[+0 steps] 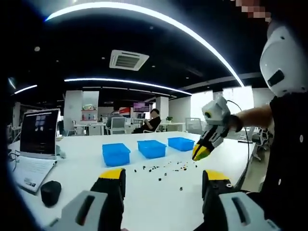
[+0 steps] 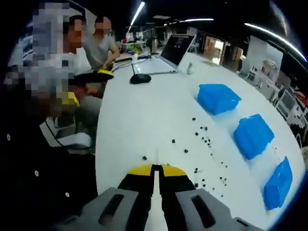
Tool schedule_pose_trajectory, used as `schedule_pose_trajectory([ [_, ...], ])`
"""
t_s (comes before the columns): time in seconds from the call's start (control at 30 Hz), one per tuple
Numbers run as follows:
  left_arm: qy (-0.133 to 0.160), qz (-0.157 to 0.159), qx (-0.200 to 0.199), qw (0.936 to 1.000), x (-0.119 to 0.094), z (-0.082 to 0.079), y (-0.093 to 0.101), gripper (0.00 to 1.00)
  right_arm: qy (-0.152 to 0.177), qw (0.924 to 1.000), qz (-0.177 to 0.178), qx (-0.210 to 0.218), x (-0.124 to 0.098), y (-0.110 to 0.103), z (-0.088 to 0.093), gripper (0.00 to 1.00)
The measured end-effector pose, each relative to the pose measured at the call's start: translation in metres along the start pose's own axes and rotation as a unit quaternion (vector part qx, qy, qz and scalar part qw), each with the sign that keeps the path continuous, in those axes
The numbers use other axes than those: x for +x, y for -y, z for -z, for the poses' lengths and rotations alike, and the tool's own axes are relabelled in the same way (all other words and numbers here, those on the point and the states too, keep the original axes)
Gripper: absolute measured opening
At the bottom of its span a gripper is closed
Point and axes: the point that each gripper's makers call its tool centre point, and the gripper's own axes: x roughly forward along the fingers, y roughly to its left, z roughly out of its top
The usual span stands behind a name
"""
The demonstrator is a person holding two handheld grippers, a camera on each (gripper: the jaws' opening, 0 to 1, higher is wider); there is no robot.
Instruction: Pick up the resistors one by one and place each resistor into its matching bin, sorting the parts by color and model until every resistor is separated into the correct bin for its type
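Resistors (image 1: 163, 169) lay scattered as small dark specks on the white table (image 1: 144, 187), in front of three blue bins (image 1: 116, 154) set in a row. In the left gripper view the left gripper (image 1: 163, 185) hung above the near table edge with its jaws spread wide, the specks lying beyond and between them, untouched. The right gripper (image 1: 201, 152) came in from the right, yellow tips together, just above the table beside the scatter's right end. In the right gripper view its jaws were drawn together, and a thin wire (image 2: 157, 155) stood out past the tips; whether it was a resistor lead pinched between them, I could not tell. A laptop (image 1: 37, 139) and a black mouse (image 1: 50, 191) sat to the left.
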Motion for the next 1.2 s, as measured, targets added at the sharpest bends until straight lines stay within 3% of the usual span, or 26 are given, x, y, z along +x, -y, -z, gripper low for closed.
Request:
schedule_pose_trajectory([
  [0.17, 0.004, -0.005, 0.004, 1.0000, 0.003, -0.006, -0.002, 0.65, 0.081, 0.9943, 0.063, 0.029, -0.047, -0.001, -0.001, 0.07],
  [0.3, 0.012, -0.004, 0.005, 0.9999, 0.004, -0.012, -0.001, 0.65, 0.149, 0.9802, 0.106, 0.075, -0.083, 0.002, 0.000, 0.07],
  [0.53, 0.002, -0.004, 0.002, 1.0000, 0.004, -0.008, -0.002, 0.65, 0.207, 0.9612, 0.149, 0.105, -0.122, 0.009, 0.007, 0.07],
  [0.63, 0.004, -0.005, 0.006, 1.0000, 0.003, -0.012, -0.001, 0.65, 0.237, 0.9492, 0.174, 0.112, -0.139, 0.012, 0.007, 0.07],
  [0.73, 0.007, -0.006, 0.005, 0.9999, 0.003, -0.013, -0.001, 0.65, 0.247, 0.9426, 0.192, 0.116, -0.148, 0.011, 0.011, 0.07],
  [0.77, 0.006, -0.007, 0.005, 0.9999, 0.002, -0.013, -0.001, 0.65, 0.254, 0.9373, 0.209, 0.116, -0.154, 0.014, 0.011, 0.07],
  [1.0, 0.003, -0.019, 0.005, 0.9998, -0.002, -0.007, -0.003, 0.65, 0.307, 0.9139, 0.246, 0.103, -0.171, 0.022, -0.013, 0.07],
  [1.2, 0.001, -0.023, 0.002, 0.9997, -0.003, -0.004, -0.005, 0.65, 0.326, 0.9143, 0.224, 0.088, -0.142, 0.034, -0.040, 0.07],
])
